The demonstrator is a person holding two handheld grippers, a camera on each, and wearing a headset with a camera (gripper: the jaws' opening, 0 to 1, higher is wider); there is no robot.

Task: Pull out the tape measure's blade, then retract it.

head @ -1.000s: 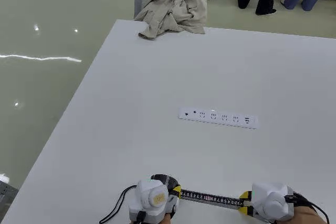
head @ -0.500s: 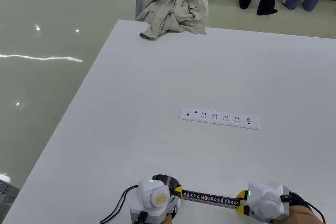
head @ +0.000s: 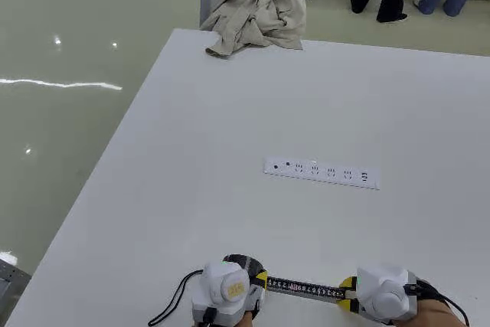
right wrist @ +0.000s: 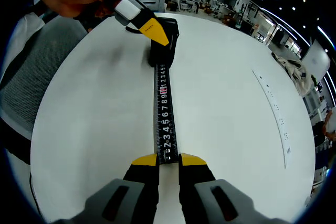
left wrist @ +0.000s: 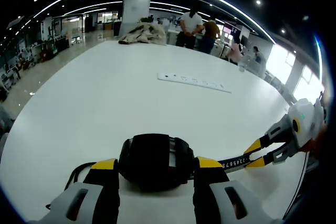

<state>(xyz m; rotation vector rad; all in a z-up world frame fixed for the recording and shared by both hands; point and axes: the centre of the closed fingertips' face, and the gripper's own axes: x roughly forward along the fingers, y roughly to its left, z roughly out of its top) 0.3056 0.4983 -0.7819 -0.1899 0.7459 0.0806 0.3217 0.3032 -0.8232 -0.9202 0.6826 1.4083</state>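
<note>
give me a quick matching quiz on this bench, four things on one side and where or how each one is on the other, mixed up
Things:
1. tape measure case
2. blade
3. power strip
4. beige jacket

States:
A. heaped at the far end of the table
B. lying flat mid-table, nothing touching it
C. clamped between the jaws of the left gripper
D. drawn out along the table, its tip pinched by the right gripper

Pairs: 1-C, 2-D, 3-B, 4-A
</note>
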